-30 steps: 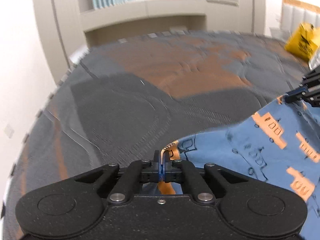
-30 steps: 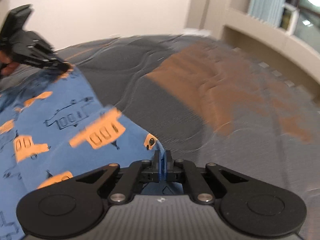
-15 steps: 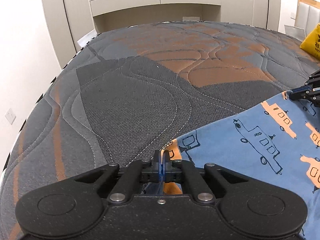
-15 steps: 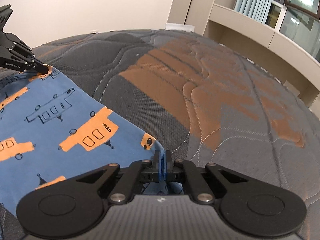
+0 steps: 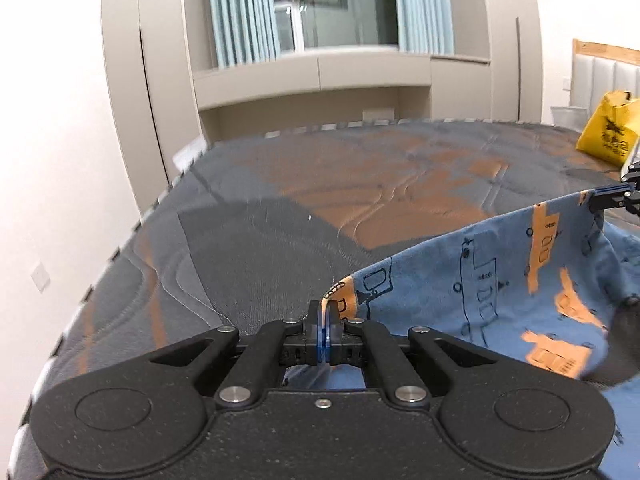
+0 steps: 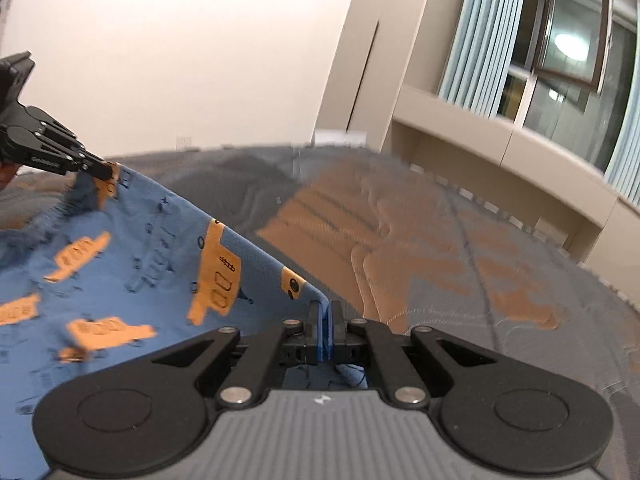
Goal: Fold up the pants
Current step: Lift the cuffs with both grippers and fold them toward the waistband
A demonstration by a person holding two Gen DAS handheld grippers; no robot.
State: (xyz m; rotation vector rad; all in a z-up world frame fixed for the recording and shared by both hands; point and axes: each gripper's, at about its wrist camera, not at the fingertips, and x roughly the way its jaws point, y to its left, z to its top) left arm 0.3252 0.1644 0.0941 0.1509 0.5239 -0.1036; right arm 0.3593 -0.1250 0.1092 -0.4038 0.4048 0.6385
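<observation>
I have the pants (image 5: pixel 500 280) pinched at two corners of one edge and lifted off the mattress (image 5: pixel 280 248). My left gripper (image 5: pixel 323 316) is clenched on the corner with the orange patch, and my right gripper (image 6: pixel 325 312) is clenched on the other corner, the blue cloth pressed between its pads. In the left wrist view the right gripper shows at the far right edge, holding its corner higher than the near one.

The held edge stretches between the two grippers, sagging a little in the middle, and that is the line the cloth runs along just now. The rest of the fabric, blue with orange and dark line drawings, hangs down from that edge toward me. I cannot tell from these views which end is the waist or how the legs lie.

Beyond the edge the grey and orange quilted mattress lies bare out to its far side. A yellow bag (image 5: pixel 608 132) sits on it at the far right, well apart from the pants. Behind the bed stand a beige cabinet (image 5: pixel 320 76) and a window with pale blue curtains (image 5: pixel 240 12).
</observation>
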